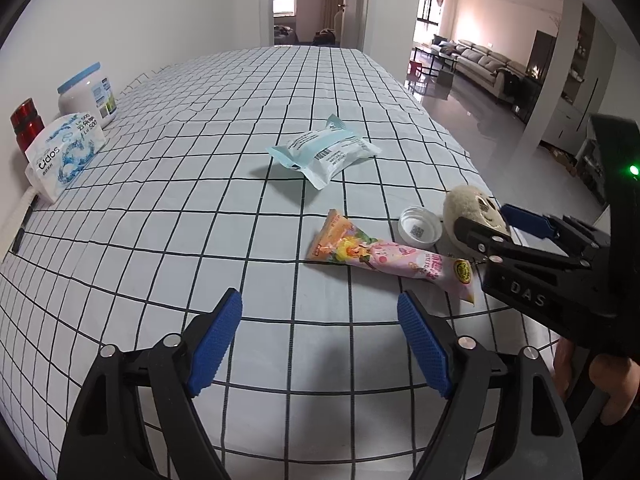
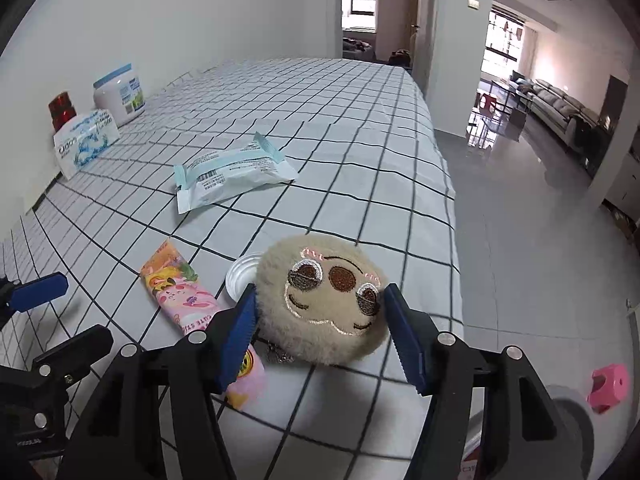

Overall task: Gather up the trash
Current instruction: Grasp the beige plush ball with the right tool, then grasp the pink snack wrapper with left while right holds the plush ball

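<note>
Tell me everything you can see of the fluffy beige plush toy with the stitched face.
The round, fluffy beige plush toy with the embroidered face looks soft and furry, with two stitched eyes, a brown nose, a curved mouth and pink marks above the eyes. A small metal chain shows beneath it. It lies face up near the edge of the checked white tablecloth, between the blue pads of the right tongs, which flank it closely. A white round lid sits just behind it.

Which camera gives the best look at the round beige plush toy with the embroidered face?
The right wrist view: the round beige plush toy fills the centre, face toward the camera, between the right gripper's blue fingers. In the left wrist view the toy is small at the right side, partly hidden behind the right gripper.
</note>
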The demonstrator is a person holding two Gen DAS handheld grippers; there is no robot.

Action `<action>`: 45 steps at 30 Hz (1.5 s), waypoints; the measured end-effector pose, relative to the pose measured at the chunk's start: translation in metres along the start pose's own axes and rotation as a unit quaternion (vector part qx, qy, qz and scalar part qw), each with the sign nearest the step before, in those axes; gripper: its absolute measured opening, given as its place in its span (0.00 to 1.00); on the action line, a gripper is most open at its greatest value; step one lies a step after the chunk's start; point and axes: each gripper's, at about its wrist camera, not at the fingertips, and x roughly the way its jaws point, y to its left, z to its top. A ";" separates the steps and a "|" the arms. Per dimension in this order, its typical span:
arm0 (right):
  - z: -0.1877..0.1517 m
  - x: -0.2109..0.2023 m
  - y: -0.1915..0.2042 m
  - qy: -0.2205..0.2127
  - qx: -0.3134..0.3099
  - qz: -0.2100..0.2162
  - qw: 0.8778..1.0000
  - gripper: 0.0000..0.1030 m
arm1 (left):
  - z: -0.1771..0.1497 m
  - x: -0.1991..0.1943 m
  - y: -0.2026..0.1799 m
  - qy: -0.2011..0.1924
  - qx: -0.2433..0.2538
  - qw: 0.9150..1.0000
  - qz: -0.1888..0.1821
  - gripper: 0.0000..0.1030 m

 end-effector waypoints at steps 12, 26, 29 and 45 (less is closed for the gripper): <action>-0.037 -0.062 -0.028 -0.047 0.055 -0.066 0.995 0.59 | 0.006 0.008 -0.025 0.003 -0.015 1.000 -0.020 0.77; -0.071 -0.098 -0.046 -0.064 0.096 -0.054 0.992 0.59 | 0.018 0.047 -0.060 0.021 -0.040 0.999 0.027 0.77; -0.071 -0.100 -0.044 -0.067 0.097 -0.047 0.992 0.59 | 0.014 0.047 -0.055 0.024 -0.034 0.998 0.038 0.77; -0.068 -0.100 -0.003 -0.069 0.085 -0.014 0.994 0.59 | -0.012 0.000 0.022 0.009 -0.036 0.998 0.054 0.77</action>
